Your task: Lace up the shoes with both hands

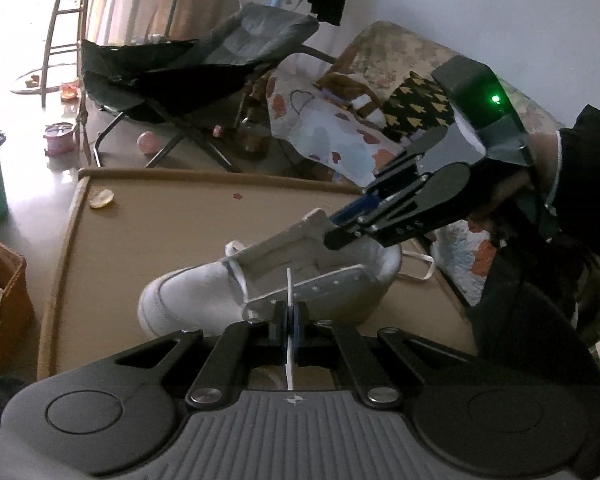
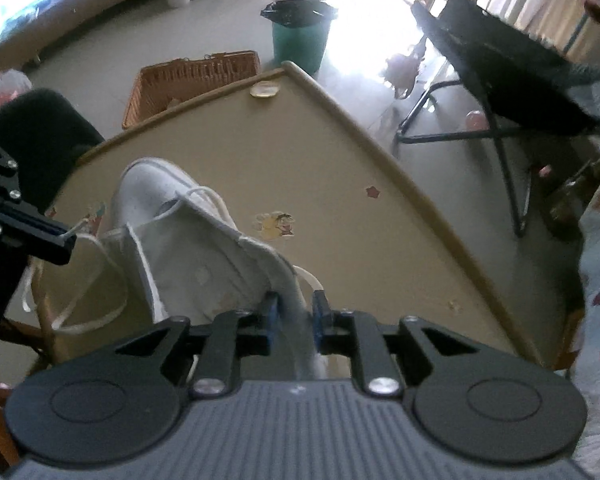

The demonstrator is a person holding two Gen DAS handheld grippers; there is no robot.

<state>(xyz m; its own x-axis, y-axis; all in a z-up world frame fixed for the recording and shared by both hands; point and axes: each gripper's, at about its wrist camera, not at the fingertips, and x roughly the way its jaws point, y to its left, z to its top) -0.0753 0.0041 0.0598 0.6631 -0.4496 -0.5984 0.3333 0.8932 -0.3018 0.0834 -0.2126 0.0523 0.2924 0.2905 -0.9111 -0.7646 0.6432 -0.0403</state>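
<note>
Near the middle of the tan tabletop (image 2: 340, 152), lying toe away, a white shoe (image 1: 204, 292), tongue flapping up. Clenching on a strand of white lace (image 1: 289, 292) just over the shoe's eyelet row: left gripper (image 1: 290, 326). Straddling the shoe's heel collar with jaws parted, pads not pressing: right gripper (image 2: 294, 314). Trailing loose off the shoe's heel side, more lace looping over the tabletop edge. Beyond the toe, on the floor: a wicker basket (image 2: 192, 80) holding something pale, too blurred to tell, and a teal bin (image 2: 298, 42) lined with a black bag, contents hidden.
</note>
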